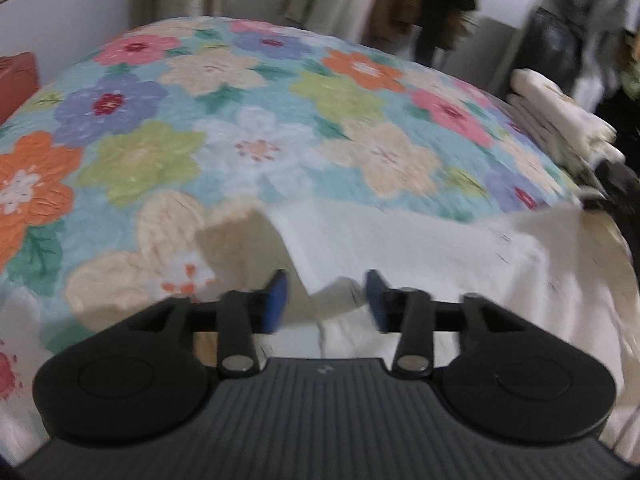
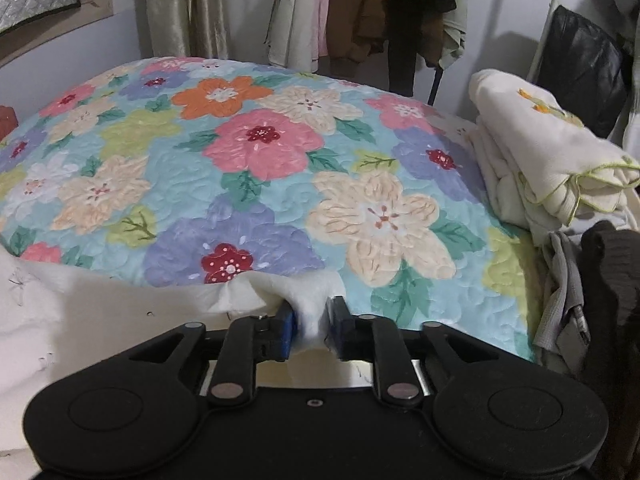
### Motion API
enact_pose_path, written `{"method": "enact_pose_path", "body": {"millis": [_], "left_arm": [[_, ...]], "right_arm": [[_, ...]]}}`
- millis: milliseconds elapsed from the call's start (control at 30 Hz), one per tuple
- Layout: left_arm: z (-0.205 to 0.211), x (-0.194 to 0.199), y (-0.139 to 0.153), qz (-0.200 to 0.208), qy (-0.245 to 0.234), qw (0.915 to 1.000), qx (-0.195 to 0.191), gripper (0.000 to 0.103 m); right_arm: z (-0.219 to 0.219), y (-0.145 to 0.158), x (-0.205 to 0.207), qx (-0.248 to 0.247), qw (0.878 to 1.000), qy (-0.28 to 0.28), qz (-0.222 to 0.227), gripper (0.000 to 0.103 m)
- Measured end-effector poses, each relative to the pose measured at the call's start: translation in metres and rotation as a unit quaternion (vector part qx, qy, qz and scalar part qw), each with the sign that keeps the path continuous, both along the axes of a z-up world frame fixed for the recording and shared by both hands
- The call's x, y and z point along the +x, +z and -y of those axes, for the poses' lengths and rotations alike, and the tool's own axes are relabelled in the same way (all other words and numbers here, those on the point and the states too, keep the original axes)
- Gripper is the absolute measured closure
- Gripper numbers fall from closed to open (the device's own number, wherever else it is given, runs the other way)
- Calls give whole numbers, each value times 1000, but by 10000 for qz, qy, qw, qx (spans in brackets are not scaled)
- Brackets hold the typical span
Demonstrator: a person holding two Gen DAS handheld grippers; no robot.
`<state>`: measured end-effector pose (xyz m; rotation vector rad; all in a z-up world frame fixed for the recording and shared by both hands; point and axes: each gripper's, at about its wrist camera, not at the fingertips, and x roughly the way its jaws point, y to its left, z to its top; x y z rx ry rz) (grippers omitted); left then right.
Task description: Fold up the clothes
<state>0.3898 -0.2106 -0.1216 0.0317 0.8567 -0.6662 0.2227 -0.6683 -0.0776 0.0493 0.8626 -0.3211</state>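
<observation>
1. Work surface: a bed covered by a floral quilt (image 2: 260, 168); the quilt shows large pink, orange, lilac and cream flowers on a pale blue ground.
2. Task item: a cream garment (image 1: 420, 248) lies on the near edge of the quilt; in the left wrist view it spreads from the centre toward the right side of the frame; in the right wrist view the same cream garment (image 2: 120, 312) extends from the centre toward the left.
3. Left gripper (image 1: 326, 302): the blue-padded fingers (image 1: 276, 300) stand well apart; a raised fold of the cream garment sits in the gap between them, nearer the right-hand pad; neither pad visibly presses on the cloth; the view is motion-blurred, so contact at the right-hand pad cannot be confirmed.
4. Right gripper (image 2: 312, 326): the fingers (image 2: 286, 330) stand partly open with a narrow gap; a bunched corner of the cream garment fills that gap and touches both pads; whether the pads clamp it or merely flank it cannot be told.
5. Adjacent items: a stack of folded cream cloths (image 2: 548, 160) with a green-stitched edge rests at the right side of the bed; dark and grey clothing (image 2: 592, 292) lies just in front of that stack; hanging garments (image 2: 360, 12) line the wall beyond the bed.
</observation>
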Motion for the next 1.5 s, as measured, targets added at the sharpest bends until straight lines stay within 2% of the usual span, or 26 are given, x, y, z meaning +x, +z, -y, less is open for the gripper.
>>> {"method": "enact_pose_path", "body": {"millis": [67, 100, 233, 333, 467, 500, 533, 600, 700, 833, 933, 1067, 1200, 1300, 1367, 1400, 1433, 1500], "left_arm": [[0, -10, -4, 62, -205, 9997, 145, 45], [0, -14, -6, 93, -308, 9992, 218, 45], [12, -18, -18, 262, -557, 9971, 443, 31], [25, -20, -26, 228, -614, 9952, 729, 31], [32, -32, -24, 480, -786, 9918, 891, 32], [34, -33, -24, 515, -817, 9909, 940, 41], [35, -34, -23, 538, -842, 9900, 996, 66], [39, -35, -21, 578, -897, 9877, 1141, 93], [40, -35, -15, 808, -847, 9846, 1297, 101], [34, -19, 8, 1139, -503, 9830, 1347, 101], [29, 2, 35, 1269, -128, 9852, 1148, 101], [25, 36, 61, 1395, 289, 9866, 799, 102], [24, 48, 63, 868, 103, 9947, 550, 101], [27, 33, 44, 620, -288, 9948, 753, 98], [31, 22, 29, 495, -518, 9927, 975, 94], [33, 18, 21, 404, -618, 9916, 1066, 84], [35, 16, 13, 330, -673, 9907, 1135, 68], [37, 13, 2, 224, -756, 9901, 1166, 54]], "right_arm": [[3, 0, -5, 35, 9999, -99, 50, 54], [6, 0, -7, 63, 9998, -149, 82, 52], [28, -5, -21, 776, 9953, -498, 311, 52], [33, -6, -33, 1086, 9911, -664, 391, 52], [30, -3, -50, 1225, 9901, -588, 353, 47], [29, -1, -56, 1247, 9901, -536, 353, 44], [29, 0, -62, 1249, 9903, -492, 356, 42], [31, 0, -71, 1254, 9905, -457, 321, 37], [41, -6, -78, 1336, 9894, -522, 221, 33], [54, -20, -84, 1689, 9830, -702, 185, 32], [56, -25, -82, 1788, 9810, -692, 302, 32], [53, -26, -69, 1650, 9845, -529, 272, 32], [53, -26, -55, 1535, 9864, -526, 272, 30], [47, -23, -50, 1361, 9894, -387, 333, 30], [40, -20, -48, 1254, 9912, -192, 388, 30], [38, -19, -47, 1250, 9914, -117, 372, 30], [36, -20, -44, 1279, 9912, -37, 335, 30], [32, -21, -40, 1309, 9910, 75, 265, 30]]}}
